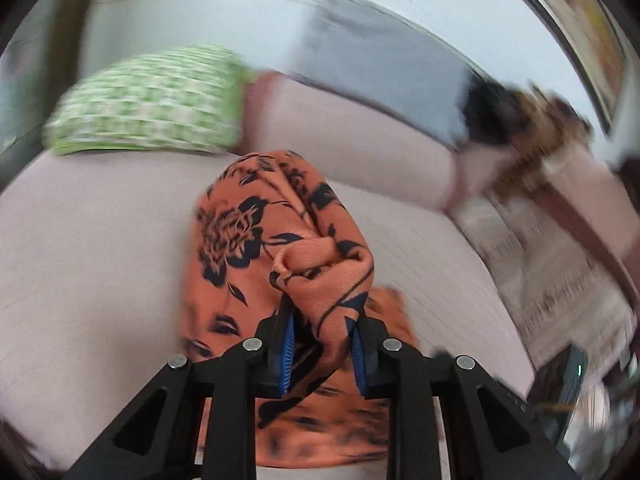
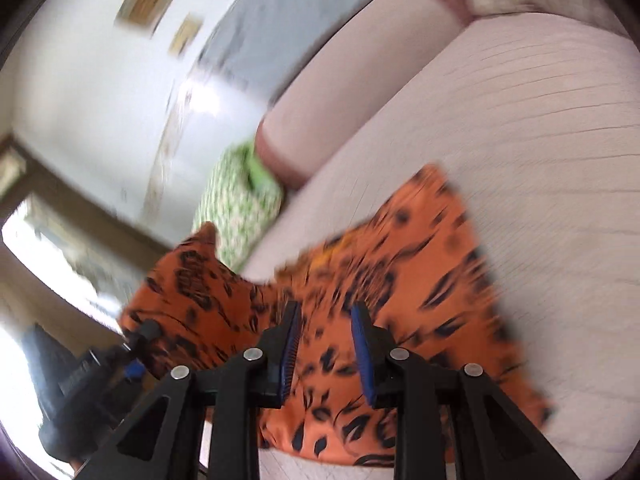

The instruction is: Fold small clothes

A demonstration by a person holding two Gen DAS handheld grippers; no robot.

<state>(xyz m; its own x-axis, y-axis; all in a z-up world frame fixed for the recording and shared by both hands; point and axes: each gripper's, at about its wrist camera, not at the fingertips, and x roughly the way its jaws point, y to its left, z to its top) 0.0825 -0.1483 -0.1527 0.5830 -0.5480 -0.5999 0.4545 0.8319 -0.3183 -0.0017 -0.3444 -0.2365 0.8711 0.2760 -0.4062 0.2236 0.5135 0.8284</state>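
blue pads of my left gripper (image 1: 323,354) pinch the orange cloth (image 1: 256,240) mid-fold; my right gripper (image 2: 326,354) stands slightly open, empty; folding is barely begun.

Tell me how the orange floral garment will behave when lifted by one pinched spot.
Probably floppy: the orange floral garment bunches and droops around the left gripper holding it. Likely light, since one pinch raises a fold. It may drag across the pink sofa, where the rest lies.
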